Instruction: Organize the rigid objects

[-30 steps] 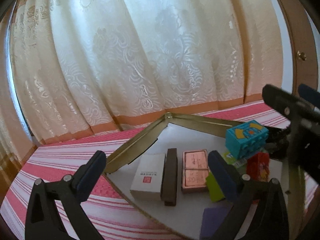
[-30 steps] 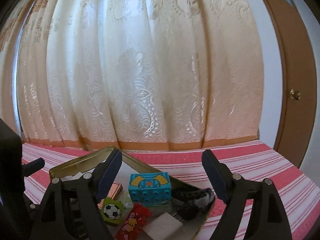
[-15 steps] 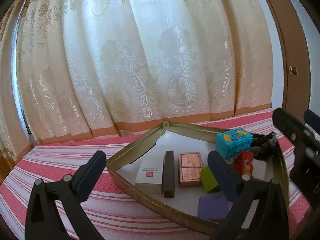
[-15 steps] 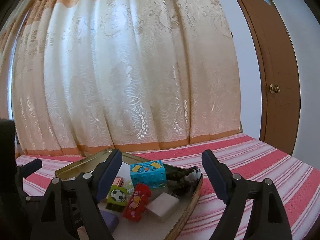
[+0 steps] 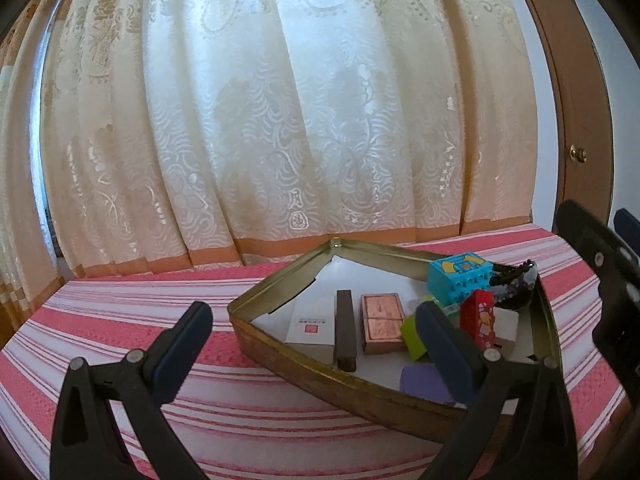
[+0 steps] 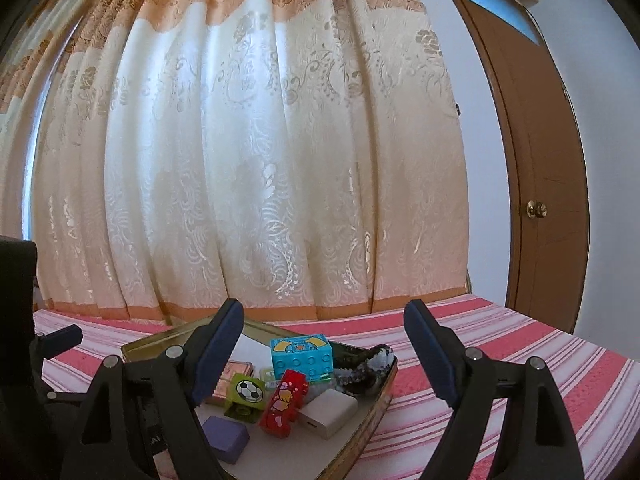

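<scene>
Tin tray (image 5: 280, 354), gold-coloured and shallow, is taken as the landmark; it is set on a surface covered with a pink-and-white striped cloth (image 5: 120, 320), whether bench or bed cannot be told, in front of a cream patterned curtain (image 5: 280, 120).

Contents of the tray, as seen from the left wrist view:
- white box (image 5: 310, 326) with a red seal, laid flat toward the tray's left corner;
- dark brown bar (image 5: 346, 330), placed just beside the white box, on its right;
- copper-coloured tin (image 5: 382, 324), laid next beyond the bar;
- green block (image 6: 246, 394) printed with a football, stood near the tray's middle;
- red block (image 6: 284, 404), tilted, just beside the green block;
- blue toy brick (image 6: 302, 358) with yellow markings, positioned toward the tray's far side;
- purple pad (image 6: 226, 438), laid at the tray's near edge;
- white charger block (image 6: 330, 412), set just beside the red block, toward the tray's right rim;
- dark tangled item (image 6: 366, 368), heaped in the tray's right corner; its nature cannot be told.

Left gripper (image 5: 312, 346) is held open above the tray's near left rim, nothing being gripped. Right gripper (image 6: 324, 350) is held wide open over the tray's right part, nothing being touched by its fingers. A brown door (image 6: 536, 160) is seen behind the tray, to its right.
</scene>
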A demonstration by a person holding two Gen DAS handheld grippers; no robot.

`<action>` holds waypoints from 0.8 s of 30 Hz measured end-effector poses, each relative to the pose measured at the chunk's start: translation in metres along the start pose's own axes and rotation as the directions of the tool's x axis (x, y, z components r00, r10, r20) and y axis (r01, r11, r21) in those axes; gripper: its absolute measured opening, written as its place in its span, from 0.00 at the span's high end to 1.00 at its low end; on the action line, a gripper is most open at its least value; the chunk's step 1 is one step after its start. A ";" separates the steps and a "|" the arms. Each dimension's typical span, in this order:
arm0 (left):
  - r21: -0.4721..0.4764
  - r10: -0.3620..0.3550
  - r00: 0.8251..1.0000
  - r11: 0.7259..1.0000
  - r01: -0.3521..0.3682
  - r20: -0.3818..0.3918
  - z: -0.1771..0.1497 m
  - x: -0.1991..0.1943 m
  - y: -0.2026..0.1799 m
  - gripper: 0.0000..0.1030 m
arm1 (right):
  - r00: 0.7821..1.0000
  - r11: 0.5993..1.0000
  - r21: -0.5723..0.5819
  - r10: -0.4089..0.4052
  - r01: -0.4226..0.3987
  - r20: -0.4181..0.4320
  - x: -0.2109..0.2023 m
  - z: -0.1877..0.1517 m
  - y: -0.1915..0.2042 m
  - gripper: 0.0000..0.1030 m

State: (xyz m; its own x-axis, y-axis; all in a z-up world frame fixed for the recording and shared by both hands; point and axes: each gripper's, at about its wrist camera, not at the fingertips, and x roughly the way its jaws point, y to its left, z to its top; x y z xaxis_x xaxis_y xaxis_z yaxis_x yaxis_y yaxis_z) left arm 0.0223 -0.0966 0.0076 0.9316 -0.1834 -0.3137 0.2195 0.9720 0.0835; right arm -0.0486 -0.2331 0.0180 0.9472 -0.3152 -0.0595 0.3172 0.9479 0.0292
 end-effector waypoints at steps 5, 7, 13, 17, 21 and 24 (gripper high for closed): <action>0.017 0.000 1.000 1.000 0.000 -0.007 0.000 0.000 -0.003 0.00 | 1.000 1.000 -0.010 0.002 -0.002 0.025 -0.006 0.001 0.003 0.13; 0.016 0.004 1.000 1.000 -0.004 -0.005 0.000 0.000 -0.003 0.00 | 0.999 1.000 -0.014 0.005 -0.004 0.032 -0.008 0.001 0.004 0.13; 0.010 0.016 1.000 1.000 -0.016 0.005 0.000 -0.002 -0.001 0.00 | 0.999 1.000 -0.018 0.012 -0.011 0.034 -0.008 0.002 0.005 0.12; 0.003 0.022 1.000 1.000 -0.022 0.002 0.000 -0.003 0.001 0.00 | 1.000 1.000 -0.010 0.012 -0.012 0.029 -0.007 0.001 0.004 0.11; 0.002 0.020 1.000 1.000 -0.020 -0.012 0.000 -0.001 0.001 0.00 | 1.000 1.000 -0.006 0.010 -0.010 0.024 -0.006 0.001 0.004 0.08; 0.001 0.021 1.000 1.000 -0.021 -0.014 0.000 -0.001 0.002 0.00 | 1.000 1.000 -0.008 0.011 -0.011 0.024 -0.007 0.000 0.004 0.08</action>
State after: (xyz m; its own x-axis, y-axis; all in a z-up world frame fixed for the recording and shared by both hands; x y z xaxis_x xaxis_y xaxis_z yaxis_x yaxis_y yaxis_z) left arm 0.0218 -0.0948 0.0080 0.9318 -0.1606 -0.3254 0.2000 0.9755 0.0913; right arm -0.0538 -0.2270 0.0188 0.9516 -0.3054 -0.0349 0.3062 0.9517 0.0223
